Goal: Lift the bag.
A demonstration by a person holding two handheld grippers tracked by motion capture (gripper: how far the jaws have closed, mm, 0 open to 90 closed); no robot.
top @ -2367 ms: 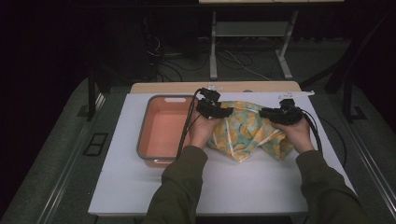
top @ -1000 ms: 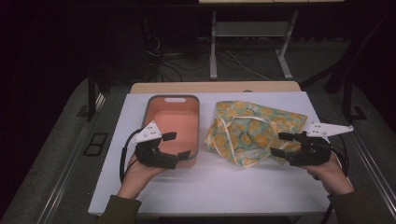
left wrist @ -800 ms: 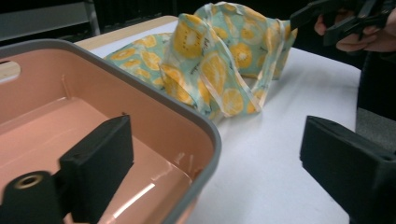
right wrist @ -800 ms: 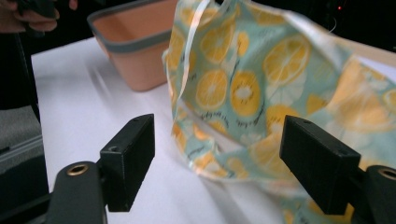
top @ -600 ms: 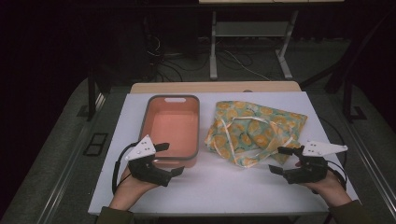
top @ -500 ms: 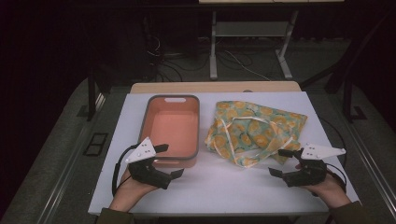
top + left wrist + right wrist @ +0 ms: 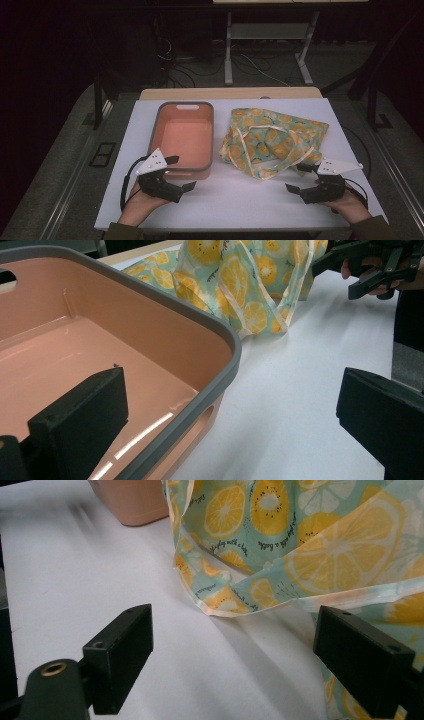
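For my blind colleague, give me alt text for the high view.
A person's two open grippers, left gripper and right gripper, rest at a white table's near edge. Beyond them sit an empty pink bin and a crumpled lemon-print cloth bag.

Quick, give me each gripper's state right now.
Left gripper: open, holding nothing, one jaw over the pink tub.
Right gripper: open, jaws just widened, holding nothing, beside the lemon-print cloth.

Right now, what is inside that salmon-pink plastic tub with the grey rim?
The salmon-pink plastic tub looks empty: bare glossy floor and walls show. From the left gripper view, one black jaw covers a patch of its floor, so that bit cannot be checked there.
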